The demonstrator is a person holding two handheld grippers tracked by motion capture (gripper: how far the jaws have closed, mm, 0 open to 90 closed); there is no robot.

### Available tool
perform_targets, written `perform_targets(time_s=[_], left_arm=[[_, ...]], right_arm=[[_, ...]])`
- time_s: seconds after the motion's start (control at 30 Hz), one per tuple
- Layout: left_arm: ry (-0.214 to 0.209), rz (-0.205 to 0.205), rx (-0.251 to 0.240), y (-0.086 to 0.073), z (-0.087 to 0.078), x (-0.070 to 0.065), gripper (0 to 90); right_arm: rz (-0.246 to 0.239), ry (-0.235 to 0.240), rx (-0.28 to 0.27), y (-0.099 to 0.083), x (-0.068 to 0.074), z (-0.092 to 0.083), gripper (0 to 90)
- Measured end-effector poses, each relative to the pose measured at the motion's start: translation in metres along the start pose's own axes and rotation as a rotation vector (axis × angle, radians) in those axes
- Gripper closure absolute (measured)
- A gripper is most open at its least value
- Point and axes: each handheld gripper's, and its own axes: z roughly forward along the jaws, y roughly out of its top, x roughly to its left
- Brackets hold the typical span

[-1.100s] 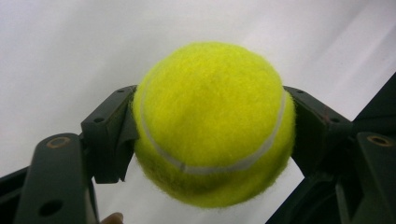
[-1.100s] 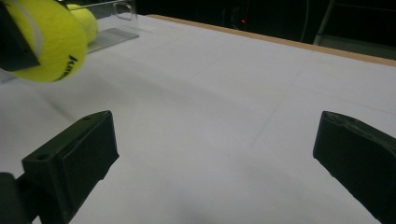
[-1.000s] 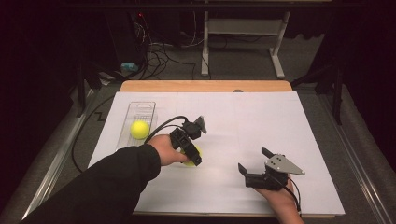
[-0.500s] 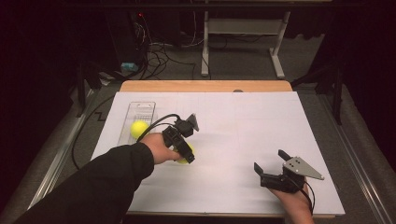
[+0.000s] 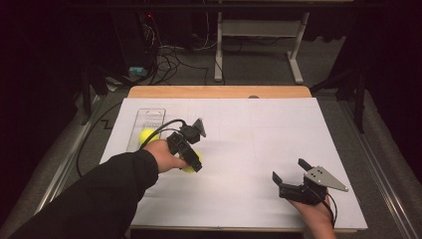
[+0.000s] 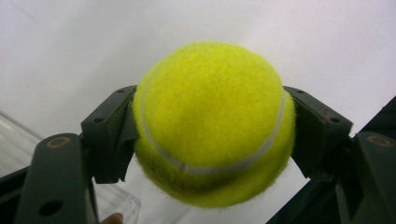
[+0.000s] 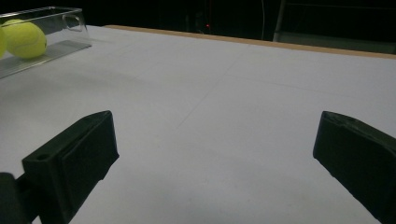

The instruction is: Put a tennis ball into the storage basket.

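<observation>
The left gripper (image 6: 210,135), clenched on a tennis ball (image 6: 212,123), carries it toward the clear tray (image 5: 149,122) holding another ball (image 5: 148,135); next, lower and release, while the right gripper (image 5: 291,172) waits, jaws wide.

Black sleeve (image 5: 99,194) on the left arm; black grippers (one seemingly grey-plated), a black cable (image 5: 159,127) trailing.
</observation>
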Motion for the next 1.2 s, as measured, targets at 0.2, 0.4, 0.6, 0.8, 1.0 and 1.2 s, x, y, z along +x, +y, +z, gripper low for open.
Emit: perform_targets(time_s=[0.2,0.4,0.6,0.8,1.0,1.2], left_arm=[[0.005,-0.013,-0.005,-0.006,-0.009,0.006,26.5],[0.013,-0.027,-0.01,-0.01,-0.017,0.013,26.6],[0.014,-0.045,-0.023,-0.014,-0.024,0.02,26.5],[0.012,-0.062,-0.027,-0.019,-0.03,0.027,26.5],[0.011,-0.08,-0.026,-0.023,-0.032,0.036,26.6],[0.004,-0.103,-0.037,-0.03,-0.037,0.045,26.6]], right_arm=[[-0.002,0.005,-0.001,0.0,0.001,0.003,0.0],[-0.008,0.008,0.002,0.0,0.002,0.002,0.0],[-0.008,0.008,0.004,0.0,0.003,0.003,0.0],[-0.01,0.008,0.003,-0.001,0.003,0.003,0.0],[-0.007,0.013,-0.001,0.0,0.004,0.003,0.0],[-0.008,0.012,-0.002,0.0,0.003,0.002,0.0]])
